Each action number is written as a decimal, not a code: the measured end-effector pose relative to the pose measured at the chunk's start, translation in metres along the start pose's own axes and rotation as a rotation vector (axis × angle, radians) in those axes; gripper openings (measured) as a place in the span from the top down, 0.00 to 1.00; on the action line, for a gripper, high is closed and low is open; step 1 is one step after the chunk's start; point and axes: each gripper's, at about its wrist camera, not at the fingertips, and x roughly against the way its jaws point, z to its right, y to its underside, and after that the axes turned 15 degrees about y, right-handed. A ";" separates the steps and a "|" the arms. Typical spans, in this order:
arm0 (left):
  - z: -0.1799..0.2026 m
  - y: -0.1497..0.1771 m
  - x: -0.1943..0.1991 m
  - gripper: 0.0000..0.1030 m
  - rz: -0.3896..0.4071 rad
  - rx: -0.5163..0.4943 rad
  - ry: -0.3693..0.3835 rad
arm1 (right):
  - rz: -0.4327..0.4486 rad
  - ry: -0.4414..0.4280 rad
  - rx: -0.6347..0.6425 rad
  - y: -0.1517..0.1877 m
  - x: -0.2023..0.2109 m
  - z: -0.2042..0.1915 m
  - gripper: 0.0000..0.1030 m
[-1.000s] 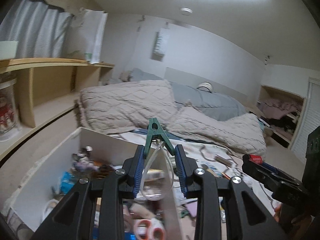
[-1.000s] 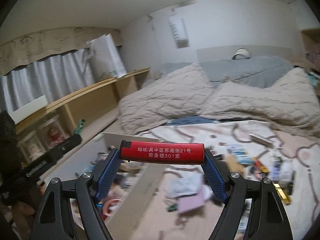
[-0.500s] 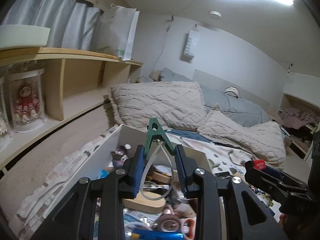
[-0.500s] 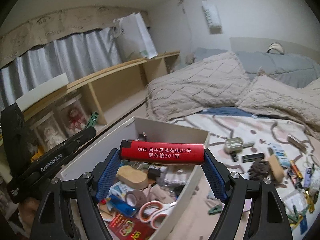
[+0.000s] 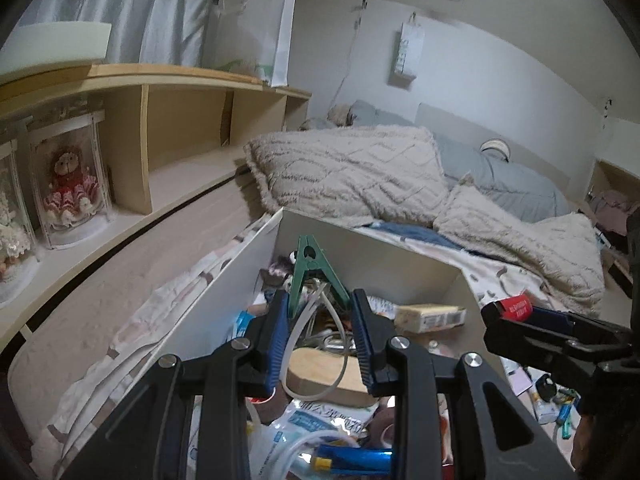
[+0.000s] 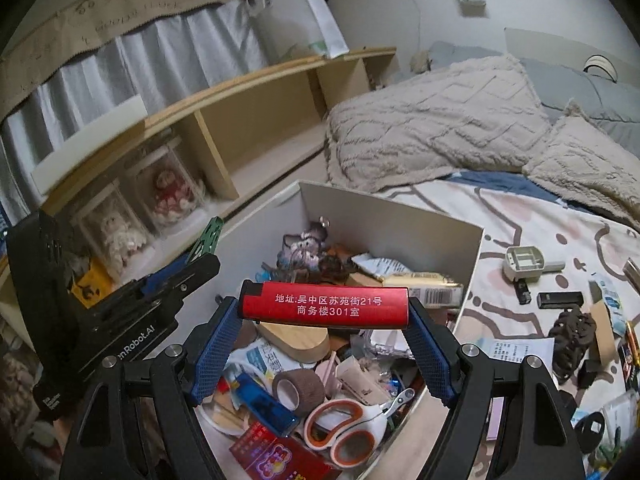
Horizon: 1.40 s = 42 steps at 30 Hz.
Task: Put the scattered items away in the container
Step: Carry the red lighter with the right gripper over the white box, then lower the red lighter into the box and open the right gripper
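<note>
My left gripper is shut on a green clothes peg with a white loop, held above the white box. My right gripper is shut on a red lighter with white print, held crosswise over the same white box. The box is full of small items: orange-handled scissors, a tape roll, a wooden piece. The left gripper shows at the left of the right wrist view; the right gripper with the red lighter shows at the right of the left wrist view.
The box sits on a patterned bedsheet. Scattered small items lie right of it, among them a black hair claw and a grey plug. Beige pillows lie behind. A wooden shelf with dolls runs along the left.
Both grippers have moved left and tilted down, from over the bed to above the box. Each holds its item as before.
</note>
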 end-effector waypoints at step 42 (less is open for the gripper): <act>-0.001 0.004 -0.003 0.27 -0.005 0.046 -0.015 | -0.091 0.067 0.321 0.029 -0.008 -0.014 0.06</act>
